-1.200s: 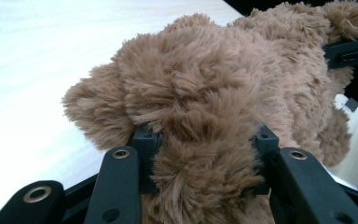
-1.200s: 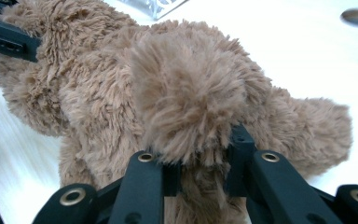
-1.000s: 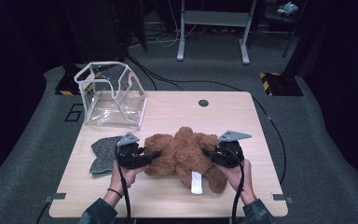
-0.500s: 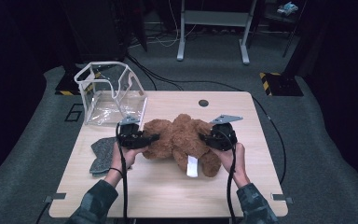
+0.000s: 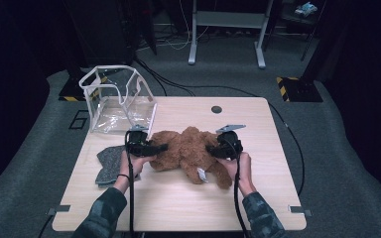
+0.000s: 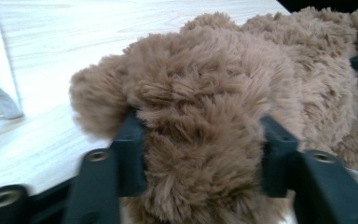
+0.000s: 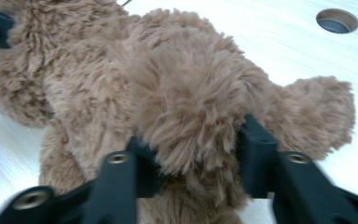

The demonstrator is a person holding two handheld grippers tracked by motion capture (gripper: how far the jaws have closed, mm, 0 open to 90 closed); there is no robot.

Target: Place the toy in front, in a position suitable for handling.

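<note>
Lying in the middle of the light wooden table (image 5: 178, 203), the brown plush bear (image 5: 191, 151) has a gripper at each end. On the person's left, the left gripper (image 5: 159, 148) has a fluffy limb between its two black jaws; in the left gripper view that limb (image 6: 200, 140) bulges out between them, fur brushing both inner faces. Those jaws have just been opening, and from the frames it cannot be told whether the pads are pressing on the fur or merely flanking it. Same story on the other side: the right gripper (image 5: 212, 148) has the bear's far end in its mouth, and in the right gripper view a tuft of plush (image 7: 191, 121) sits between the jaws, which have likewise just been opening; firm grip or loose contact, hard to say. A white tag (image 5: 201, 174) pokes out from the bear's near side. Behind the left gripper stands a clear plastic bag with white trim (image 5: 116, 101), mouth upward. Just left of the left hand (image 5: 131, 163) lies a grey cloth (image 5: 110, 163), flat on the table. A round hole (image 5: 217, 109) marks the tabletop towards its far edge.
</note>
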